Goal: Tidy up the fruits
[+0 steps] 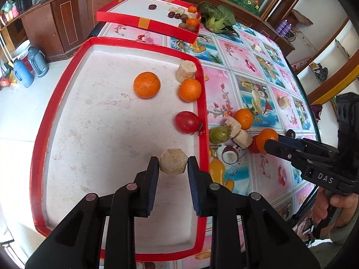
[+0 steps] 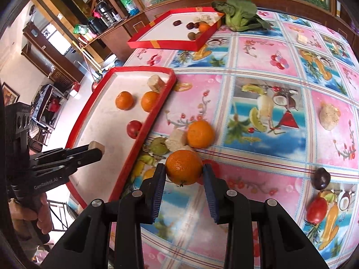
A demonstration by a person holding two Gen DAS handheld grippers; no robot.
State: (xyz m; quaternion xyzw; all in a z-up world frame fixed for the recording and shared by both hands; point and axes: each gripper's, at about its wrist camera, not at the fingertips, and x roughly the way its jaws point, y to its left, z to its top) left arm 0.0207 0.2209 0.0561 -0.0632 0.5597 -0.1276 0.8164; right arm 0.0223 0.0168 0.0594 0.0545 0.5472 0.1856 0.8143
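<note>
Oranges are what my right gripper [image 2: 184, 171] is busy with: its pads pinch one orange [image 2: 184, 167] from left and right, and it looks lifted clear of the tablecloth [image 2: 258, 89]. The near red tray [image 2: 148, 121] lies to the left of that orange, its rim just beside my left finger, so the coming move is, I judge, a short carry leftward over the rim. My right hand is plainly the nearer one for it.

My left gripper [image 1: 172, 164] is over the near end of that tray, pinching a pale hexagonal block [image 1: 173, 161] flat side up, above the white floor by the right rim.

Counting outward: inside the near tray I see one tomato [image 1: 187, 122], two oranges, and one more pale block in the far right corner. On the cloth just right of the tray sit one green fruit [image 2: 159, 146], what seem to be two pale blocks, and one orange [image 2: 200, 133]. Further right lie one dark plum [image 2: 322, 178], one tomato [image 2: 316, 209] and one pale block alone.

At the far end, a second red tray [image 2: 166, 43] holds small dark and brown fruits, too small to count surely, plus oranges; a leafy green [image 2: 240, 14] lies beside it.
</note>
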